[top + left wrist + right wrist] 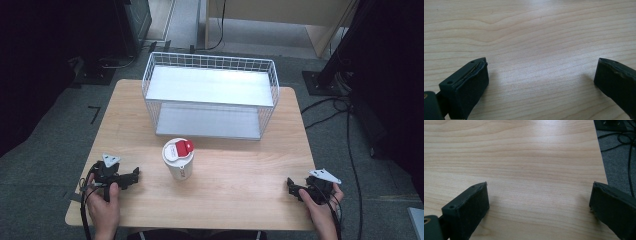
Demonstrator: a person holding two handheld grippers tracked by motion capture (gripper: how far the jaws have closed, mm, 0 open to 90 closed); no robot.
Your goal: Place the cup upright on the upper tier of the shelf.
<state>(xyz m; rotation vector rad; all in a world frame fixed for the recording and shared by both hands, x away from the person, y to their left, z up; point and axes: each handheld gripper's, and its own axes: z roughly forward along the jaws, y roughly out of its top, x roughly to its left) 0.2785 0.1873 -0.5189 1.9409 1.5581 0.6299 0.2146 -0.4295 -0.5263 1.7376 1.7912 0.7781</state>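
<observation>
Left gripper point(134, 176) and right gripper point(291, 185) rest on the table point(240, 170), jaws spread wide and empty, flanking the apparently upright white cup point(178, 159).

white cup point(179, 163) with red lid, white wire basket point(210, 95), light woodgrain table point(240, 180)

Left gripper point(134, 176) sits at the lower left of the high view, held in the left hand point(102, 202), jaws spread wide and empty. Right gripper point(291, 186) sits at the lower right in the right hand point(320, 206), jaws equally wide apart, gripping nothing.
</observation>
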